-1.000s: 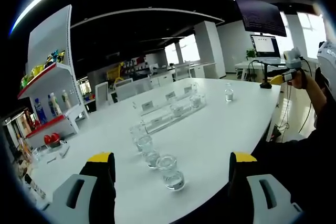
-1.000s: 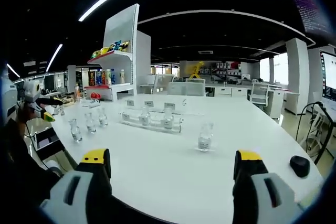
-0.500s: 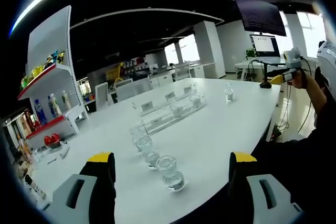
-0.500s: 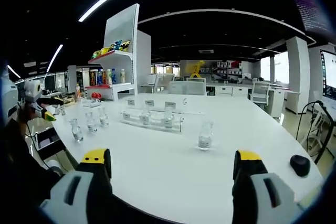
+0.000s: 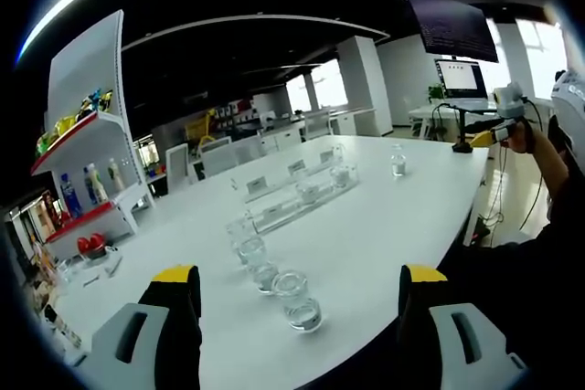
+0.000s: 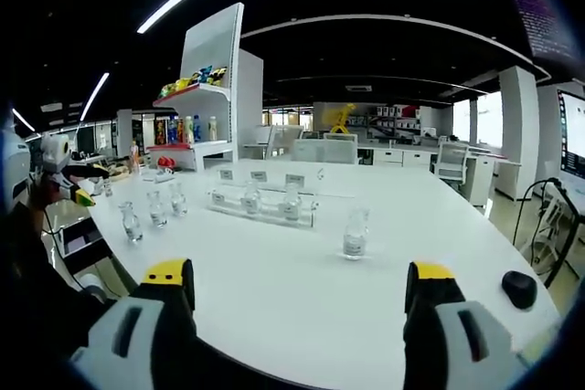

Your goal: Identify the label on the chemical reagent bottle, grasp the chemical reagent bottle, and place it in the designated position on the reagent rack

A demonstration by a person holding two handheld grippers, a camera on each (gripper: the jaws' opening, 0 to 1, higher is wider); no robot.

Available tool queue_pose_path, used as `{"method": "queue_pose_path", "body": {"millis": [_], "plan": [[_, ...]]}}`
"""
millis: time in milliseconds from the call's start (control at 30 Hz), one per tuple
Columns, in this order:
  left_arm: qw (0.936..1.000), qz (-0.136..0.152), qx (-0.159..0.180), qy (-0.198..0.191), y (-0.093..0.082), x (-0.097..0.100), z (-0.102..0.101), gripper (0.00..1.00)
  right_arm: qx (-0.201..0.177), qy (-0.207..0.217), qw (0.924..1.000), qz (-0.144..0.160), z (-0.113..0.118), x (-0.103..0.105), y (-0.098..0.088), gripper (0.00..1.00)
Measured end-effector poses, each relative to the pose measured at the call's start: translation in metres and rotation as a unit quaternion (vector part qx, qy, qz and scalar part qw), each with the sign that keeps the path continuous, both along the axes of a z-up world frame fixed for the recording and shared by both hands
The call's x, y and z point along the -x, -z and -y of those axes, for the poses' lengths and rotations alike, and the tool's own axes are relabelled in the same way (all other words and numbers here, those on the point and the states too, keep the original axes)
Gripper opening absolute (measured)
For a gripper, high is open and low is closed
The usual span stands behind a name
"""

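A row of several clear glass reagent bottles (image 5: 297, 300) runs away from my left gripper (image 5: 297, 275), which is open and empty with the nearest bottle just beyond its yellow tips. Further along the white table (image 5: 384, 226) stands the clear reagent rack (image 5: 302, 191) with label cards and a few bottles in it. A lone bottle (image 5: 398, 163) stands past the rack. In the right gripper view that lone bottle (image 6: 355, 235) stands ahead of my open, empty right gripper (image 6: 299, 273). The rack (image 6: 260, 204) lies behind it to the left, and three bottles (image 6: 155, 210) stand further left.
A white shelf unit (image 6: 208, 89) with coloured goods stands beyond the table. A small black object (image 6: 518, 289) lies at the table's right edge. The person's hand holds the other gripper (image 5: 501, 127) off the table's far end. Monitors (image 5: 462, 78) and desks stand behind.
The right gripper view has shifted very slightly. Nothing on the table has moved and both grippers stay open.
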State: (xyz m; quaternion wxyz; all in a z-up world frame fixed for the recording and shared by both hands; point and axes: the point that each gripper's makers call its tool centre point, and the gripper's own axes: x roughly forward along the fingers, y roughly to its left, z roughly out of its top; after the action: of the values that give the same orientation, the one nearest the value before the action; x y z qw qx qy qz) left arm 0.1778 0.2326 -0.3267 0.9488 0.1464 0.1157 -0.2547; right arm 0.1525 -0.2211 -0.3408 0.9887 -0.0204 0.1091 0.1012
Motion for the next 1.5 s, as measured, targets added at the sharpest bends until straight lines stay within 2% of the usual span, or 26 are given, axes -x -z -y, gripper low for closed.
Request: {"method": "queue_pose_path", "body": {"millis": [667,1033,1500], "plan": [[1.0,0.003,-0.002,0.001,-0.003,0.001,0.001,0.89,0.008,0.004,1.0,-0.001,0.004,0.0,-0.001,0.92],[1.0,0.002,-0.003,0.0,-0.002,0.0,0.0,0.89,0.023,0.018,0.9995,-0.012,0.012,-0.002,0.008,0.92],[1.0,0.002,-0.004,0.0,-0.002,0.0,0.0,0.89,0.014,0.018,0.9997,-0.008,0.016,0.0,0.004,0.92]]}}
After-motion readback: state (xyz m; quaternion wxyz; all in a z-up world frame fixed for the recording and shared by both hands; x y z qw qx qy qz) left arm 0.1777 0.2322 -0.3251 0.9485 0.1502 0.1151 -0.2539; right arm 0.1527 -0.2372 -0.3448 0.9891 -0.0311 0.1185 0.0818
